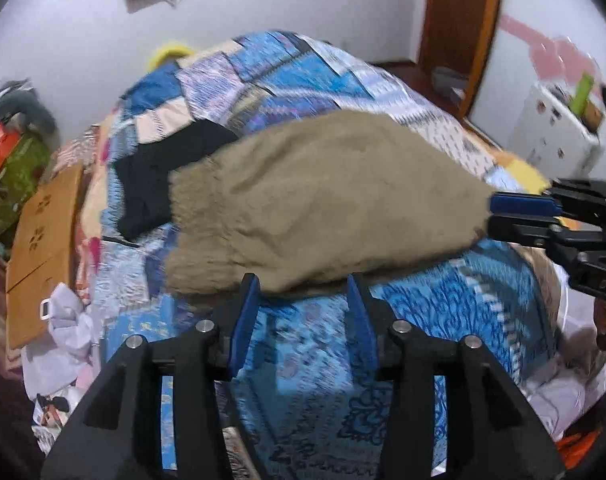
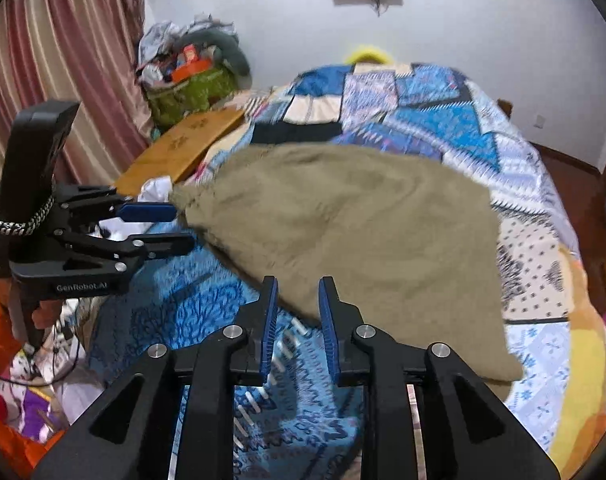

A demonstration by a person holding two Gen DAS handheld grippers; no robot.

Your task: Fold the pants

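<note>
So the khaki-tan fuzzy fabric pants (image 1: 323,200) are spread over the blue patchwork quilt on the bed (image 1: 423,300). Left gripper (image 1: 305,288) has its blue-padded fingers (image 1: 247,308) spread apart, tips right at the near hem, holding nothing. Right gripper (image 2: 299,292) looks parted too, with the cloth edge at its tips; can't tell if it's pinching. A black garment (image 1: 151,184) pokes out from under the far end, and a wooden board (image 2: 183,144) lies alongside the bed.

pants (image 1: 323,204) | khaki-tan, soft fabric | spread loosely, rumpled | lying across blue patchwork bedspread (image 1: 443,300)
</note>
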